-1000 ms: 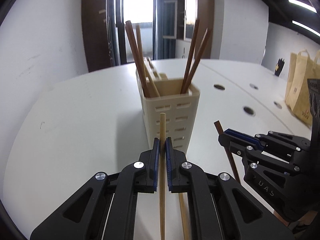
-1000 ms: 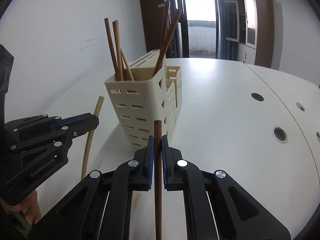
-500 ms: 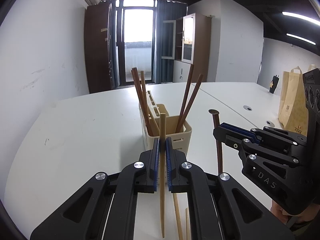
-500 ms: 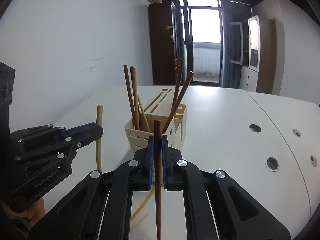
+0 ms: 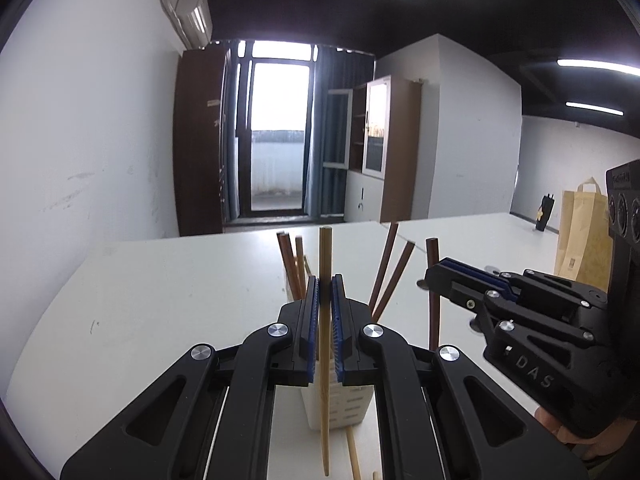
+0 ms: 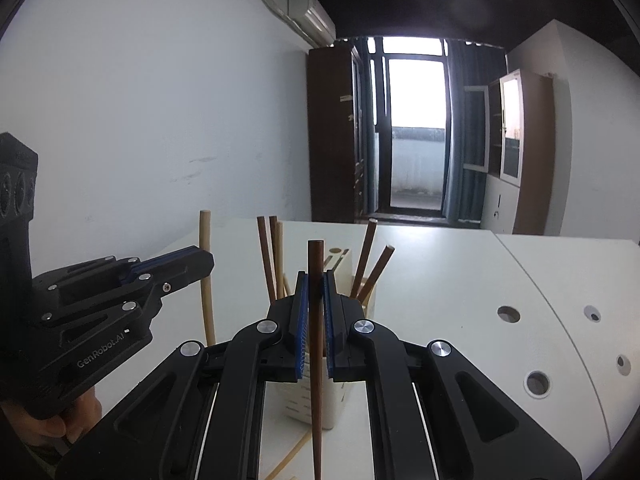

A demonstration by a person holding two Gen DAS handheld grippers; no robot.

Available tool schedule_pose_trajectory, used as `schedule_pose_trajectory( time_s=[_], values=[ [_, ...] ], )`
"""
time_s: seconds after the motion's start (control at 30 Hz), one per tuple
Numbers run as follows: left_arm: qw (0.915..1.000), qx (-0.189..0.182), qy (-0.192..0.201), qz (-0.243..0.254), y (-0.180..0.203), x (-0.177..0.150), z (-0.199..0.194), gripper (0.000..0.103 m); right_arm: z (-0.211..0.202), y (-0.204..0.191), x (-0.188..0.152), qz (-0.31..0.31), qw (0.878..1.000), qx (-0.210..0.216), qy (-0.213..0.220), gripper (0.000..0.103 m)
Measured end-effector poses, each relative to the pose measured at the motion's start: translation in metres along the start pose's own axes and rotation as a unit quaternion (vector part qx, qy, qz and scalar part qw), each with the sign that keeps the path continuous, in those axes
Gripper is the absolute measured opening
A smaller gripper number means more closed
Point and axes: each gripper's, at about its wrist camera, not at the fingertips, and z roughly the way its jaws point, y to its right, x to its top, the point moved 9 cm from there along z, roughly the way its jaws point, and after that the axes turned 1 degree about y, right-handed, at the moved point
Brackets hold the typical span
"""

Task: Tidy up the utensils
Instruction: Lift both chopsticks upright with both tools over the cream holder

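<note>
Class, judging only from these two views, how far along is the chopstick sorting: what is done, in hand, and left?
Done: several chopsticks stand in the cream holder. In hand: the left tool is shut on a light chopstick, the right tool on a dark chopstick, both upright before the holder. Left: dropping those two in, then the loose light chopsticks lying on the table.

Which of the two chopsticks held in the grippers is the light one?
The light chopstick is the one in the left gripper, held upright. The right gripper holds a dark brown chopstick.
</note>
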Motion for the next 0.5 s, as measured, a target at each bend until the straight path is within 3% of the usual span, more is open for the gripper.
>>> schedule_pose_trajectory(
  time_s=[0.2,0.5],
  values=[
    [0.9989,0.01,0.047,0.001,0.004,0.021,-0.004,0.006,0.0,0.005,0.02,0.013,0.999,0.016,0.037,0.008],
    [0.9914,0.003,0.13,0.013,0.016,0.049,-0.028,0.006,-0.03,0.004,0.057,0.022,0.989,0.041,0.142,0.008]
  ],
)
